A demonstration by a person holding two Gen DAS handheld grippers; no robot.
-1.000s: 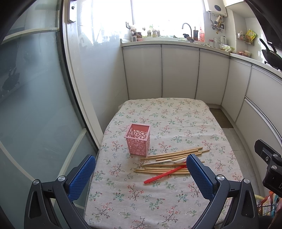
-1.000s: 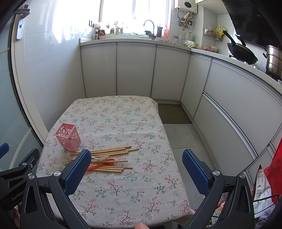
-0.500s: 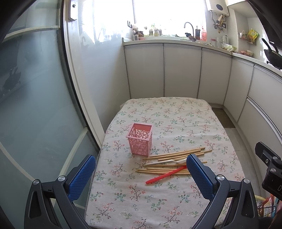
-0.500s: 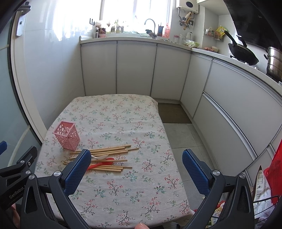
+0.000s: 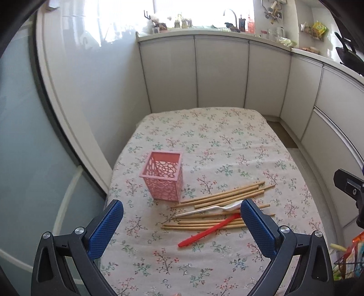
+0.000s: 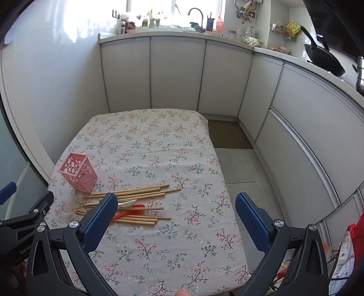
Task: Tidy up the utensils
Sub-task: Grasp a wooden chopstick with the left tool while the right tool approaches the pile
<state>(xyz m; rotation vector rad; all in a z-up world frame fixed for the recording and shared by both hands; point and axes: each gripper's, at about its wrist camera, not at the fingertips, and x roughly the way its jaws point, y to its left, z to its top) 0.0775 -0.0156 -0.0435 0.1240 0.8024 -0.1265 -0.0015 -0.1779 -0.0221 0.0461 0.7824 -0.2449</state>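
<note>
Red spoon [image 6: 129, 211] half behind tongs [image 6: 176, 219]

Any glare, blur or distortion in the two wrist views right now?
Left wrist: window blown out, cabinets bowed by fisheye, chopsticks and basket sharp. Right wrist: same blown window, black vignette in corners, tablecloth evenly lit, shadows soft.

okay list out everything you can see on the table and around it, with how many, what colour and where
basket: one, pink, upright on the table's left side, empty
chopsticks: a loose pile, tan, lying right of the basket; exact count unclear
white spoon: one, lying on the chopsticks
red spoon: one, across the pile's near edge
tablecloth: one, floral, covering the table
cabinets: pale, behind and right of the table
wok: one, black, on the right counter
left tongs: blue pads, open, holding nothing
right tongs: blue pads, open, holding nothing
</note>
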